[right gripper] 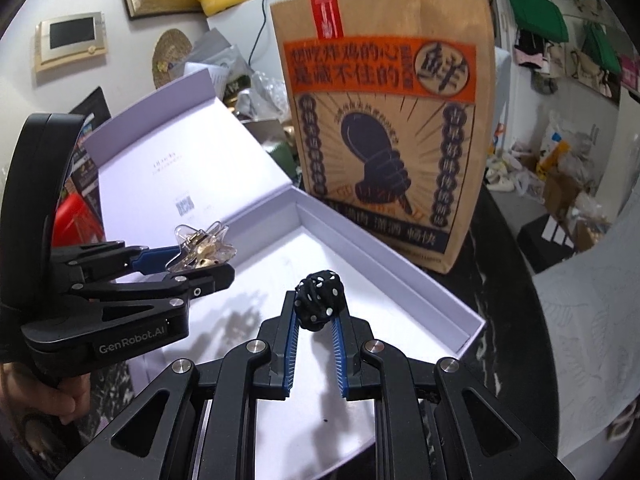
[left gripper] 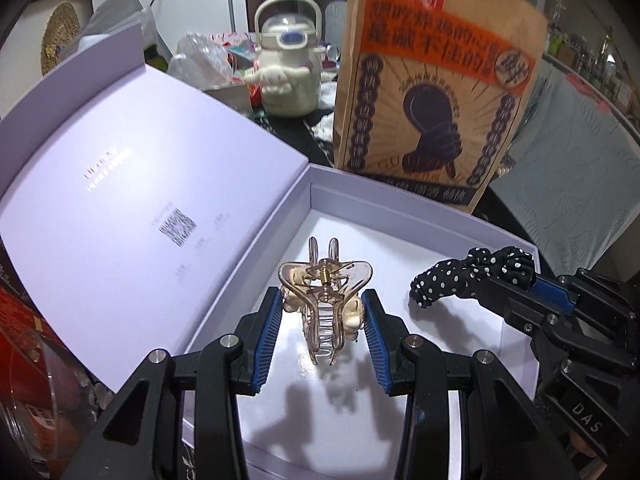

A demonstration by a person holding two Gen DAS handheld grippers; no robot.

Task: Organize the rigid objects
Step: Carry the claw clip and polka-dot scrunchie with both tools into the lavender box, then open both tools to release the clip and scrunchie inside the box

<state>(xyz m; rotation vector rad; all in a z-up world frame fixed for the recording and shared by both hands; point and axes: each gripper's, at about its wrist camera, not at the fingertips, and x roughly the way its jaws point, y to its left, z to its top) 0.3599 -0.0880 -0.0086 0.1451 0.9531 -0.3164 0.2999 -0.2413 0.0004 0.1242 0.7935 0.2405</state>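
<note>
My left gripper is shut on a clear hair claw clip and holds it above the floor of an open lavender box. My right gripper is shut on a black polka-dot scrunchie and holds it over the same box. In the left wrist view the right gripper enters from the right with the scrunchie. In the right wrist view the left gripper comes in from the left with the clip. The box lid stands open to the left.
A tall brown paper bag stands right behind the box. A cream kettle-shaped jug and plastic clutter sit further back. Red packaging and a clear container lie at the left. A dark marble tabletop shows right of the box.
</note>
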